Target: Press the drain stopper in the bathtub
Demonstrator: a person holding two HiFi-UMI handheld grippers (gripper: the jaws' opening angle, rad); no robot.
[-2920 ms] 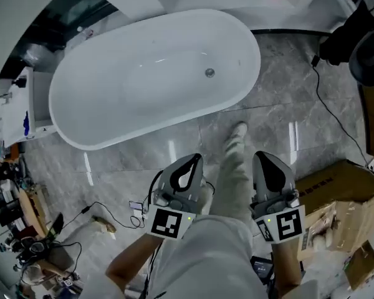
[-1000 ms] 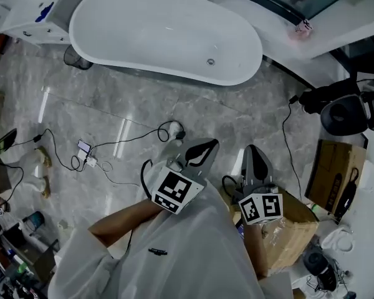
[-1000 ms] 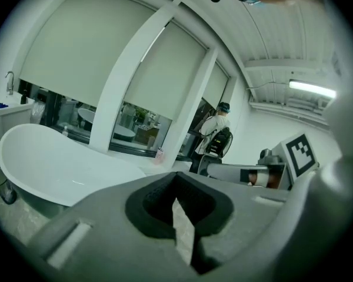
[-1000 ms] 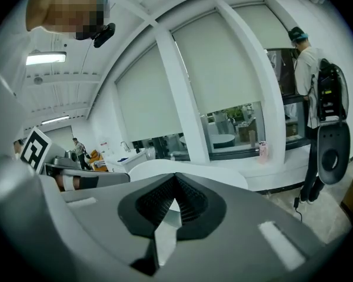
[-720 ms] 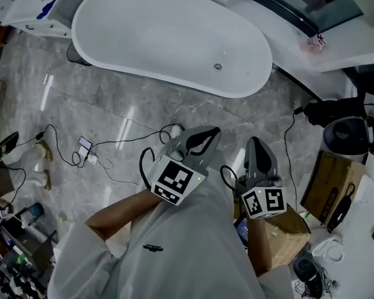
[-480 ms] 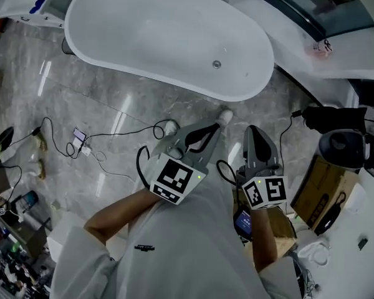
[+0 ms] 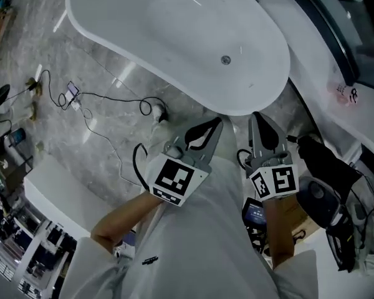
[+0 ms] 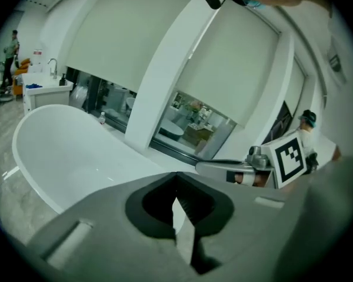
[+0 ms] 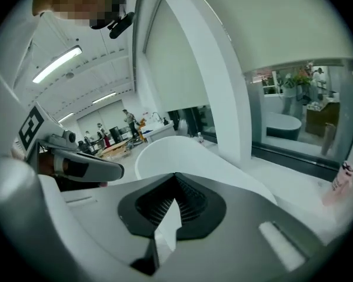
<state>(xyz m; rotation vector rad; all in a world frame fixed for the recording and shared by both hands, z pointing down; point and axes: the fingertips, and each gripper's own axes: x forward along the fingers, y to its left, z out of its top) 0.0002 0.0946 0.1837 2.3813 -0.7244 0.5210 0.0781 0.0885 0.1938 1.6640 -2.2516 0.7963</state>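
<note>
Head view: bathtub (image 7: 174, 36) on grey marble floor (image 7: 93, 73); left gripper (image 7: 216, 123), right gripper (image 7: 256, 118), fingers (image 7: 265, 133) closed

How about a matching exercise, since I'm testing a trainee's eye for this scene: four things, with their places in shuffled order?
Things
1. drain stopper
2. black cable
3. pink bottle
4. left gripper

Places
A. on the white ledge right of the bathtub
B. lying on the grey floor, left of the grippers
C. in the bottom of the bathtub
D. held just short of the bathtub's near rim, jaws shut

Pairs: 1-C, 2-B, 3-A, 4-D
</note>
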